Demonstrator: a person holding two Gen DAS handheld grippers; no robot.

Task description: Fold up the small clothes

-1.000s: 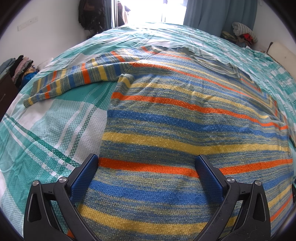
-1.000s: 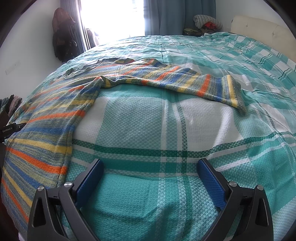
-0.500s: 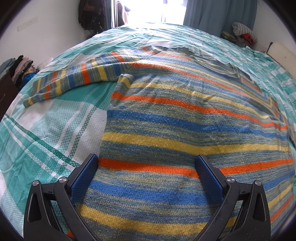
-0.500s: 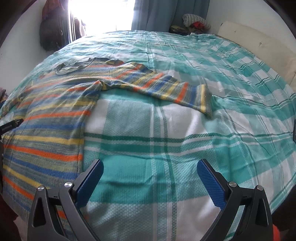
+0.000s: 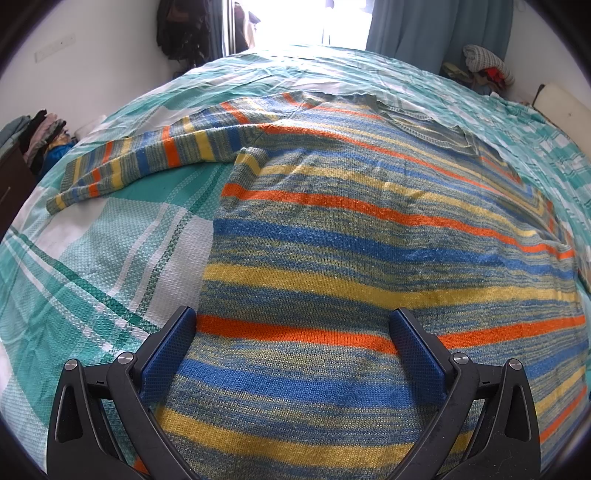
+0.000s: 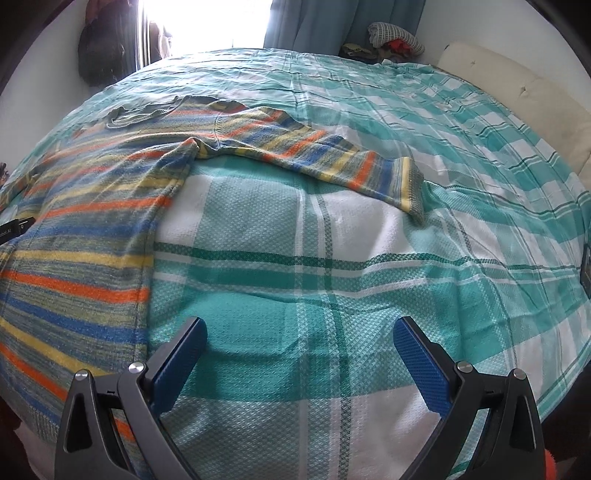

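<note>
- The striped sweater (image 5: 369, 236) lies spread flat on the bed (image 5: 110, 236), which has a teal and white plaid cover; it fills the left wrist view from centre out to 3 o'clock.
- Its lower hem is cut off at the bottom of that view, behind the gripper frame.
- One sleeve (image 5: 147, 162) stretches toward 10 o'clock, cuff resting on the cover.
- The left gripper (image 5: 291, 343) hovers over the sweater body, jaws spread wide, holding nothing; whether the pads touch the knit is hard to tell.
- In the right wrist view the sweater (image 6: 85, 229) sits at 9 o'clock, its left edge cropped.
- The other sleeve (image 6: 332, 158) reaches toward 1 o'clock.
- The right gripper (image 6: 301, 350) is released, wide open above bare cover, beside the sweater's side edge.
- The window (image 6: 207, 26) is washed out by glare.
</note>
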